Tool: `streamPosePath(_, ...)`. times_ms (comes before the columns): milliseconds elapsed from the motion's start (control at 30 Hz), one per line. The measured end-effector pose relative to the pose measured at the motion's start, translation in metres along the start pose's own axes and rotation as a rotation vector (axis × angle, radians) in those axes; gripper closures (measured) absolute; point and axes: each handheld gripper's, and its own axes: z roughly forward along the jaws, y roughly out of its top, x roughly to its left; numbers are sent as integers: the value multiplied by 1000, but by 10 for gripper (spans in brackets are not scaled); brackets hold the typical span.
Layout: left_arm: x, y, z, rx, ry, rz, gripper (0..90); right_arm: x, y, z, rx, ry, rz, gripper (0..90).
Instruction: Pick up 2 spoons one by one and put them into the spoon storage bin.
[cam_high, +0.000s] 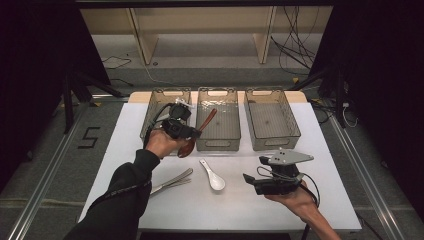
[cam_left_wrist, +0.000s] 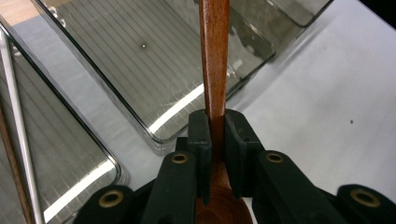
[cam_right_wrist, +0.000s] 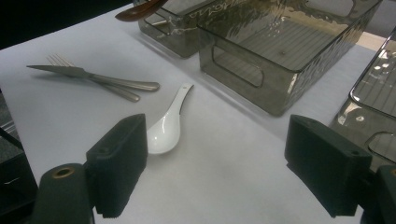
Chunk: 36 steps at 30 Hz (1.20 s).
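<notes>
Wooden spoon (cam_left_wrist: 214, 60) is clamped between the pads of the left tongs (cam_high: 196, 133), gripped at the neck just above the bowl, with the handle pointing away over the near end of the middle bin (cam_high: 218, 125). Left tongs are closed tight on it. Right tongs (cam_right_wrist: 219, 168) stand wide open and hold nothing, resting above the near right of the tabletop (cam_high: 300, 200).

Step in hand, as judged: carrying the spoon to a bin for sorting. The next move calls for bringing the spoon fully over the bin floor, lowering it clear of the rim, then opening the tongs.

Remaining on the tabletop: a white ceramic spoon (cam_high: 213, 176) near centre, and a knife (cam_right_wrist: 88, 75) and fork (cam_right_wrist: 95, 79) lying together to its left. The right bin (cam_high: 271, 120) is empty.
</notes>
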Motion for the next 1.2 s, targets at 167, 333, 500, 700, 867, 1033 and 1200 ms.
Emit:
streamPosePath(167,4,8,2,-18,-2,-16,812,1,0,0,-3,2,-1,223)
streamPosePath(333,4,15,10,-26,-2,-29,812,1,0,1,5,5,-3,223)
streamPosePath(500,8,26,15,-41,3,-43,812,0,0,1,1,5,1,223)
streamPosePath(700,15,37,24,-57,15,-68,812,0,0,2,3,5,-6,223)
streamPosePath(867,20,48,32,-75,32,-80,812,0,0,2,4,9,-8,223)
streamPosePath(1033,27,54,40,-72,48,-96,811,0,0,2,1,8,-7,223)
streamPosePath(1200,30,60,46,-86,62,-105,811,0,0,2,3,11,-7,223)
